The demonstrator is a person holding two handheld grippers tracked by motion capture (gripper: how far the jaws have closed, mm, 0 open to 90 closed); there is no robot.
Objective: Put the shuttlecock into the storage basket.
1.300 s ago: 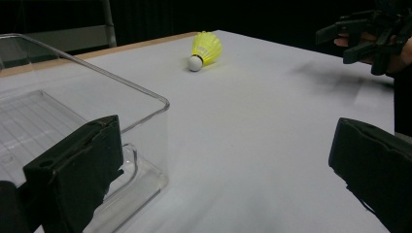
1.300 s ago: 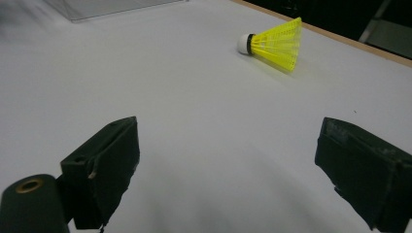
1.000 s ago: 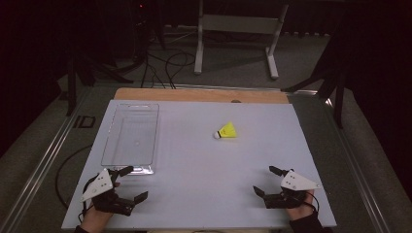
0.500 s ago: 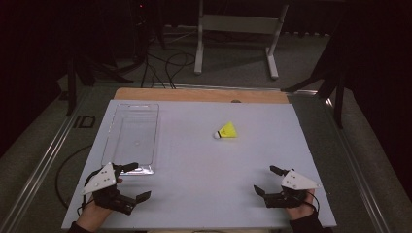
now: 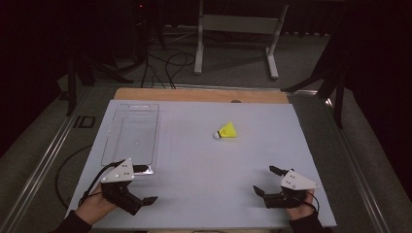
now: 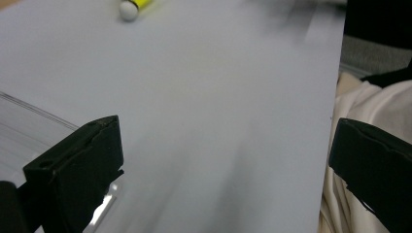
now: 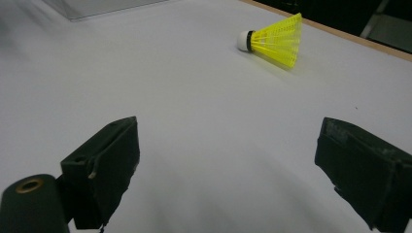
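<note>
left hand-held gripper (image 5: 144, 185) and right hand-held gripper (image 5: 265, 181) gape empty; high view adds clear tray (image 5: 130, 134) beside shuttlecock (image 5: 227, 131)

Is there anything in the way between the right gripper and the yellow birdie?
No. Only bare white tabletop lies between the open right gripper and the yellow plastic shuttlecock with a white cork tip. The clear plastic tray sits off to the left.

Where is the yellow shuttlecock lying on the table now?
In the high view, the yellow shuttlecock lies on its side a little right of the table's middle, right of the clear tray and ahead of both grippers.
</note>
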